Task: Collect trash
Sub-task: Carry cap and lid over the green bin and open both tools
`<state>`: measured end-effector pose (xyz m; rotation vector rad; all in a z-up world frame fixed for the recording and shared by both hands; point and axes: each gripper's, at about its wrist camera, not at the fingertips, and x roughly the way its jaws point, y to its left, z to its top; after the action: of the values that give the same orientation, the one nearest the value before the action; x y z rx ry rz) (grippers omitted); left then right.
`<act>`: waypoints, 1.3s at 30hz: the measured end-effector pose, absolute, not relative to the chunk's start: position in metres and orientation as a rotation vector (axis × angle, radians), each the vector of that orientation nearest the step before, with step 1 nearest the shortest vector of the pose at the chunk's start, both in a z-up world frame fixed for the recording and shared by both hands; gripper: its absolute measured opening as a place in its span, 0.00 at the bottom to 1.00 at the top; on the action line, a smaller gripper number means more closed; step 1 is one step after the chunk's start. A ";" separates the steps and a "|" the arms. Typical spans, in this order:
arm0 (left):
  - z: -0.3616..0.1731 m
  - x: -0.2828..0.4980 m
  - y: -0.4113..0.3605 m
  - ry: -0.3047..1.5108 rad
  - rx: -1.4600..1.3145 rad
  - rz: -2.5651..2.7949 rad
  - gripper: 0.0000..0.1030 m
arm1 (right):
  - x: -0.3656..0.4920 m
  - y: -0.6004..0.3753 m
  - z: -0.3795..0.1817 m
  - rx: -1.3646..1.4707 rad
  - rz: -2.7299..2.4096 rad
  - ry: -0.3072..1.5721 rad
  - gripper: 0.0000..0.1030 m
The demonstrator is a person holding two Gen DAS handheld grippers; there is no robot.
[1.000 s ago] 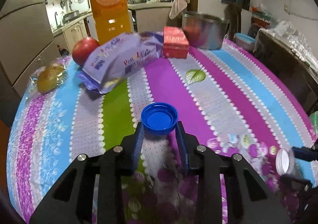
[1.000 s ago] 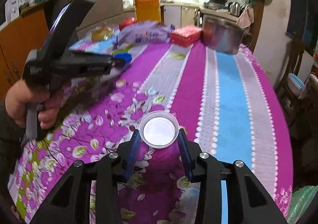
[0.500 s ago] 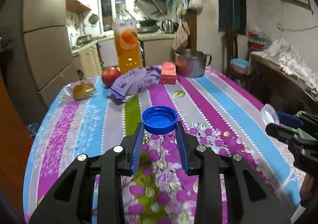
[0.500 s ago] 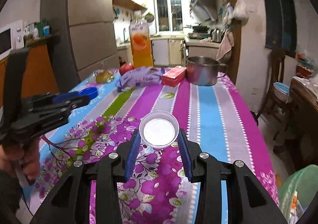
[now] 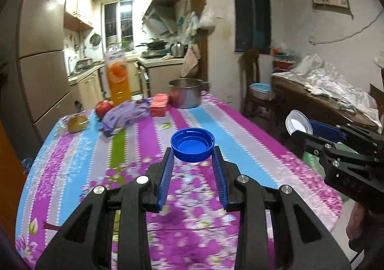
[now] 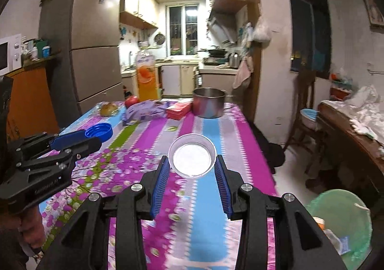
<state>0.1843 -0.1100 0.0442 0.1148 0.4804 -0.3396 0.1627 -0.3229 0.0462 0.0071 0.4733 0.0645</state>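
Note:
My left gripper (image 5: 192,150) is shut on a blue bottle cap (image 5: 192,144), held hollow side up above the near end of the striped table (image 5: 240,131). My right gripper (image 6: 192,162) is shut on a white cap (image 6: 192,158), also hollow side up, over the table's near right part. Each gripper shows in the other's view: the right gripper (image 5: 300,129) with the white cap (image 5: 298,123) at the right, the left gripper (image 6: 96,135) with the blue cap (image 6: 99,131) at the left. A green-lined trash bin (image 6: 340,219) with litter stands on the floor at lower right.
At the table's far end stand a juice bottle (image 5: 118,78), an apple (image 5: 103,108), a purple snack bag (image 5: 126,115), a red box (image 5: 158,107), a steel pot (image 5: 186,95) and a wrapped bun (image 5: 77,122). A chair (image 6: 304,102) and a cluttered side table (image 6: 355,131) stand to the right.
Both grippers have risen and drawn back from the table with their caps. The far objects look smaller, more of the room shows, and the green bin has come further into the right wrist view.

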 end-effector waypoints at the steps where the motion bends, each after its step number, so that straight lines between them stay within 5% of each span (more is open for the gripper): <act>1: 0.045 0.183 -0.118 0.480 0.118 -0.354 0.30 | 0.157 -0.331 0.048 0.009 0.048 0.470 0.39; 22: 0.054 0.161 -0.301 0.475 0.204 -0.649 0.30 | 0.055 -0.519 0.060 0.068 -0.282 0.511 0.39; 39: 0.006 0.178 -0.429 0.722 0.387 -0.848 0.30 | 0.069 -0.657 -0.003 0.232 -0.305 0.869 0.39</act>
<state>0.1776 -0.4290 0.0061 0.3865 0.7215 -0.8480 0.0692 -0.6575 -0.0027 0.2324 0.8687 -0.3045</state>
